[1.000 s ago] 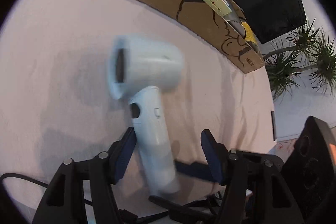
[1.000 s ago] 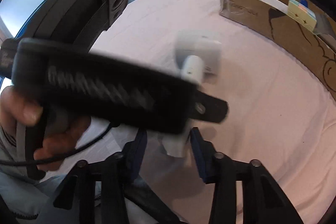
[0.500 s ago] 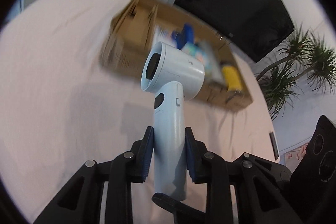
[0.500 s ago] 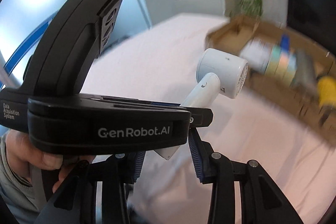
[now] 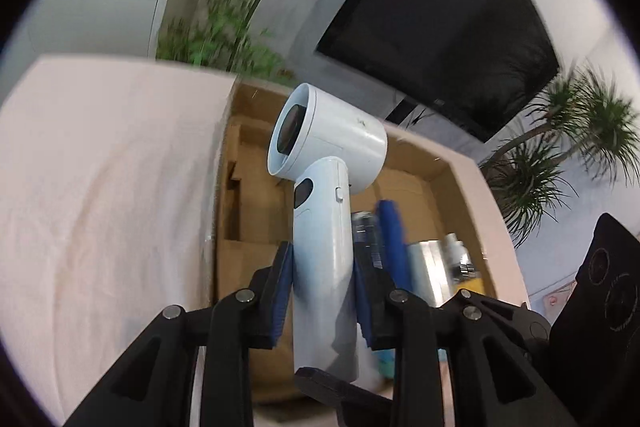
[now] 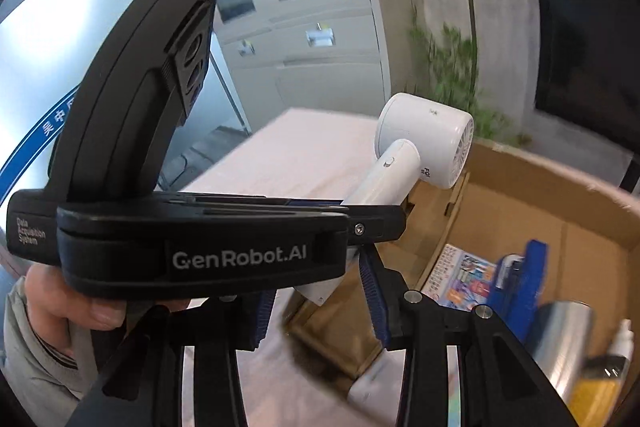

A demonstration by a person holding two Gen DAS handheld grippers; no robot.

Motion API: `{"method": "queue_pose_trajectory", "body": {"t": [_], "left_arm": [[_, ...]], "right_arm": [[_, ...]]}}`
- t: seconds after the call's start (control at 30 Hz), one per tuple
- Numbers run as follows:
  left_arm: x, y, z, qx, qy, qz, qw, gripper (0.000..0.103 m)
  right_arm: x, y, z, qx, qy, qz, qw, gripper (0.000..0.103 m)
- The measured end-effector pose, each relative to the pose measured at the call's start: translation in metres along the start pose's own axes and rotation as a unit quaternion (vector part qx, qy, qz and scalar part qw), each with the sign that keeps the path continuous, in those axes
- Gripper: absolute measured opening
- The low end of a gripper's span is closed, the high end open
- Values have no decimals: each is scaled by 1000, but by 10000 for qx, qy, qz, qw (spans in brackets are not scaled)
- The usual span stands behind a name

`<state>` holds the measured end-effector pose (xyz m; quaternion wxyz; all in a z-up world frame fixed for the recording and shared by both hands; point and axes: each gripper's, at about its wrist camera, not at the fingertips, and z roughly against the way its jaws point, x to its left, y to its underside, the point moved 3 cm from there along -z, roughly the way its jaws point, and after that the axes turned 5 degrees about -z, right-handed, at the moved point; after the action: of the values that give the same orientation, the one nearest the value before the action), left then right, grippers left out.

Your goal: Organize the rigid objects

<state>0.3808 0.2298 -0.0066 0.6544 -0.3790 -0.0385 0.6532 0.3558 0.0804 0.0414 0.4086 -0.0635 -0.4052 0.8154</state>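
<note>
My left gripper (image 5: 322, 283) is shut on the handle of a white hair dryer (image 5: 324, 163) and holds it upright in the air, over the left end of a brown cardboard box (image 5: 460, 179). In the right wrist view the hair dryer (image 6: 424, 147) hangs above the box's near-left corner (image 6: 592, 211), with the left gripper's black body (image 6: 200, 243) in front. My right gripper (image 6: 316, 303) is open and empty, close behind the left one; the dryer handle's lower end shows between its blue pads (image 6: 370, 291) without touching them.
The box holds a blue object (image 6: 528, 279), a colourful booklet (image 6: 460, 275), a silver can (image 6: 560, 339), a small white bottle (image 6: 622, 343) and a yellow item (image 6: 592, 391). The pink cloth-covered table (image 5: 100, 187) lies left of it. Plants and a dark screen stand behind.
My left gripper closed on the hair dryer's handle, lifted it off the cloth and carried it forward over the box. The right gripper followed along.
</note>
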Motion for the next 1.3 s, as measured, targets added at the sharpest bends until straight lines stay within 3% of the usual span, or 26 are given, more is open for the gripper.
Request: {"method": "queue_pose_trajectory", "body": {"t": [0.17, 0.2, 0.3, 0.33, 0.43, 0.47, 0.5, 0.53, 0.57, 0.6, 0.63, 0.7, 0.8, 0.87, 0.93, 1.07, 1.3], "left_arm": [[29, 24, -49, 613, -8, 438, 9972, 27], [22, 28, -45, 511, -89, 228, 9984, 28], [15, 41, -34, 622, -54, 293, 9976, 29], [13, 46, -24, 544, -154, 290, 9980, 29], [-6, 60, 17, 17, -556, -69, 9984, 34], [-22, 67, 44, -331, -938, -414, 9942, 36], [-32, 74, 57, -544, -1171, -619, 9897, 49], [-50, 83, 80, -949, -1610, -932, 9780, 77], [-66, 93, 98, -1322, -1957, -1116, 9653, 92], [-90, 108, 121, -1909, -2257, -1319, 9462, 102], [-104, 119, 130, -2180, -2315, -1449, 9370, 102], [-135, 142, 131, -2210, -2439, -1668, 9294, 102], [-156, 170, 115, -2060, -2486, -1640, 9322, 102], [-168, 189, 102, -2097, -2539, -1484, 9325, 102], [-185, 210, 92, -2133, -2481, -1410, 9344, 102], [-195, 221, 81, -2009, -2374, -1349, 9408, 102], [-204, 223, 86, -2054, -2588, -1199, 9362, 102]], "right_arm": [[-24, 18, -62, 759, 5, -379, 9964, 38], [-26, 23, -70, 867, -1, -419, 9954, 38], [-24, 34, -70, 960, 54, -405, 9945, 43], [-22, 36, -63, 968, 66, -481, 9941, 48], [-24, 43, -18, 543, 283, -489, 9969, 86], [-25, 49, 4, 310, 360, -462, 9978, 95], [-28, 53, 21, 113, 483, -451, 9978, 99], [-32, 63, 44, -182, 791, -407, 9959, 103], [-35, 71, 61, -388, 1057, -348, 9930, 103], [-41, 86, 84, -663, 1573, -300, 9849, 103], [-48, 102, 103, -797, 1941, -367, 9771, 103], [-56, 127, 130, -978, 2312, -573, 9663, 103], [-72, 164, 156, -1121, 2792, -799, 9503, 103], [-81, 178, 161, -1081, 2909, -896, 9464, 103], [-88, 198, 174, -1070, 2883, -960, 9467, 103], [-93, 222, 191, -1134, 2919, -843, 9460, 102], [-92, 236, 206, -1180, 2828, -799, 9485, 102]]}}
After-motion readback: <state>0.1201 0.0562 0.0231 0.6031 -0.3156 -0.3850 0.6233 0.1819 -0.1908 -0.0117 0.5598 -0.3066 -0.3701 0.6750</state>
